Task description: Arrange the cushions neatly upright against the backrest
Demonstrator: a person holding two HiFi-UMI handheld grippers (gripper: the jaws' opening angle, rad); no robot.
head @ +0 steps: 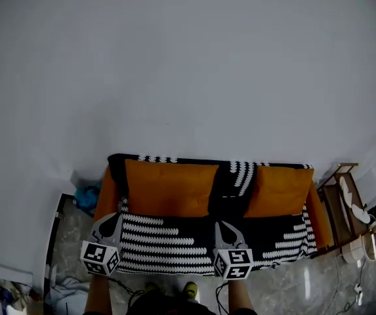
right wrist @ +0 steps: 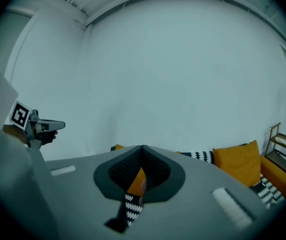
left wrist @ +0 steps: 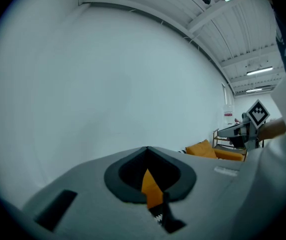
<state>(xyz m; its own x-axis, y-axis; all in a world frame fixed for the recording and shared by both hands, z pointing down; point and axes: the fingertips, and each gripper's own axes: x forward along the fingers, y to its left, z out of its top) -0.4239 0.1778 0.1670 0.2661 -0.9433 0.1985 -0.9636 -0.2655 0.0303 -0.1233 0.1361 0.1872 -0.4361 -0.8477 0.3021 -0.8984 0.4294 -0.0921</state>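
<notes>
A sofa with a black-and-white patterned cover (head: 168, 241) and orange arms stands against the white wall. A wide orange cushion (head: 168, 189) leans upright on the backrest at the left. A smaller orange cushion (head: 279, 190) stands upright at the right, also seen in the right gripper view (right wrist: 240, 159). My left gripper (head: 111, 223) hovers over the seat's left front, its jaws shut (left wrist: 147, 149) with nothing in them. My right gripper (head: 226, 231) hangs over the seat's middle front, shut and empty (right wrist: 143, 147). Both point at the backrest, clear of the cushions.
A wooden side rack (head: 345, 195) with white items stands right of the sofa. A blue bundle (head: 86, 199) lies on the floor by the left arm. Cables and small items lie on the glossy floor (head: 319, 287) in front.
</notes>
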